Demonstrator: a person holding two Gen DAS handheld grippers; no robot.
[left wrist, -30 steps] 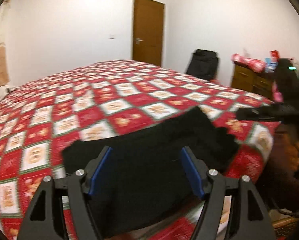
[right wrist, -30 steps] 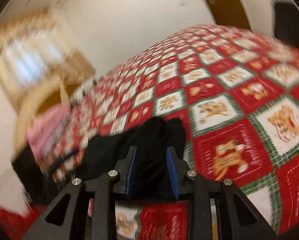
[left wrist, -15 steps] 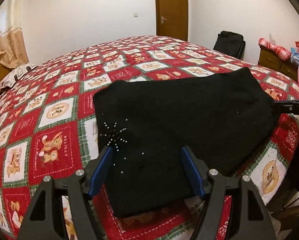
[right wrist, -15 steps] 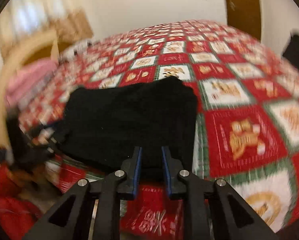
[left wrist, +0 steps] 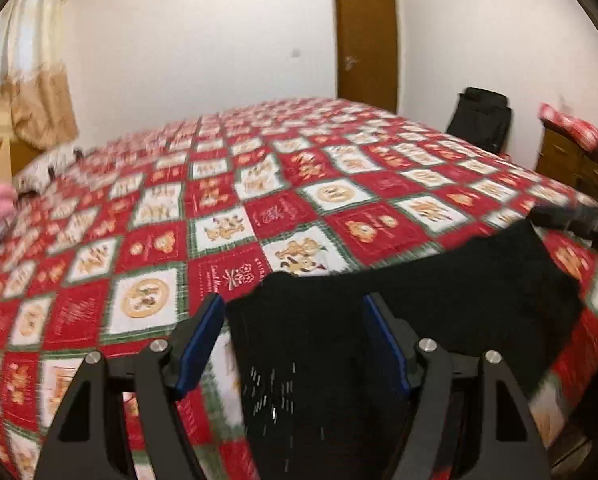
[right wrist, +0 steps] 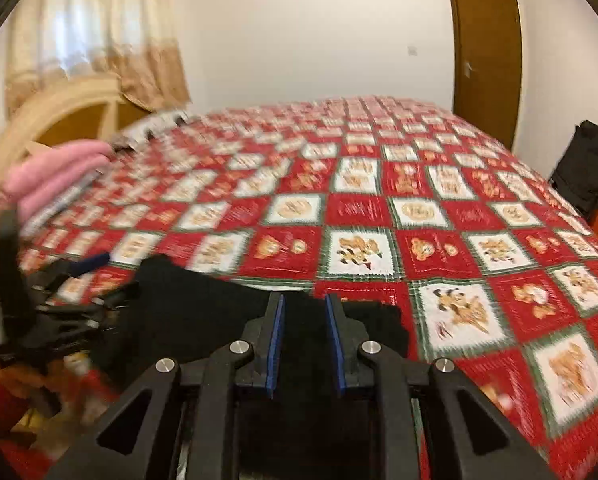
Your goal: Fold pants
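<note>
Two risks face you with the black pants [left wrist: 399,320] at the bed's [left wrist: 259,208] near edge: the left claw [left wrist: 293,344] gapes wide, gripping nothing, while the right claw [right wrist: 305,344] — narrow, opening slightly over cloth — may drop its fold.

This is looking like a bedroom in a home. A big bed [left wrist: 299,184] with a red checked quilt [right wrist: 419,216] is filling the room. A curtain [right wrist: 99,40] is hanging by the wooden headboard [right wrist: 39,128], a brown door [left wrist: 365,40] is standing shut, and a dresser [left wrist: 571,160] is standing beside the wall.
</note>
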